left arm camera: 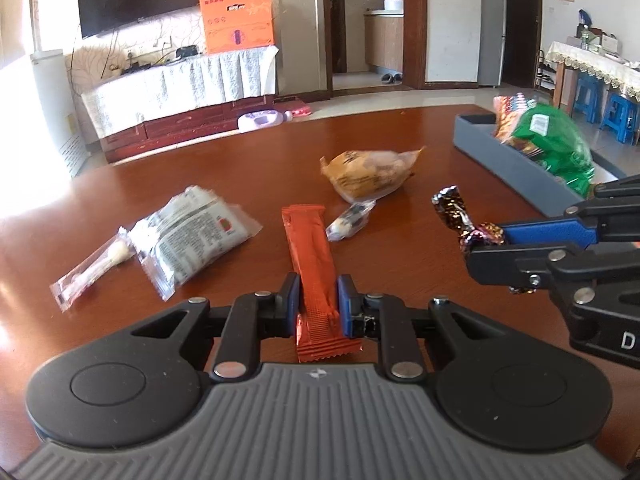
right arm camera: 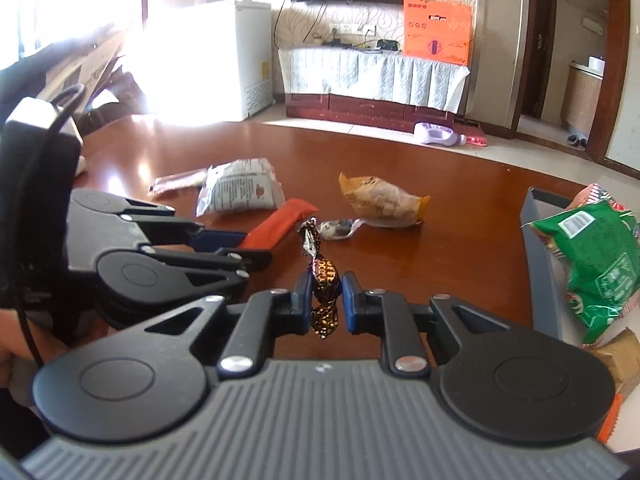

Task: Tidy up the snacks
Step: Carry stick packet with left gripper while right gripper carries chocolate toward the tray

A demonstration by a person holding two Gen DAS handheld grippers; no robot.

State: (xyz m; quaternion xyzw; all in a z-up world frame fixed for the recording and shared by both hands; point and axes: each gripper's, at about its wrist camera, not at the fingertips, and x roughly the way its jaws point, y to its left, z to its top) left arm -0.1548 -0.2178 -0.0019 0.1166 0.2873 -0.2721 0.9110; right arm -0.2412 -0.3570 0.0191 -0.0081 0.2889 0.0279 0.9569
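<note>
My left gripper [left arm camera: 318,304] is shut on an orange snack stick [left arm camera: 310,256], whose far end points away over the brown table [left arm camera: 240,168]. My right gripper [right arm camera: 326,300] is shut on a dark foil-wrapped candy [right arm camera: 325,280]; the candy also shows in the left wrist view [left arm camera: 460,216], held above the table at right. A grey tray [left arm camera: 516,164] at the far right holds a green bag [left arm camera: 560,144] and a red-patterned bag [left arm camera: 510,114]. The tray [right arm camera: 542,264] and green bag [right arm camera: 592,256] also show in the right wrist view.
On the table lie a white printed packet [left arm camera: 192,236], a thin clear stick packet [left arm camera: 92,268], a small clear-wrapped candy [left arm camera: 348,224] and a tan bread bag [left arm camera: 372,172]. A TV cabinet with an orange box [left arm camera: 238,20] stands beyond the table.
</note>
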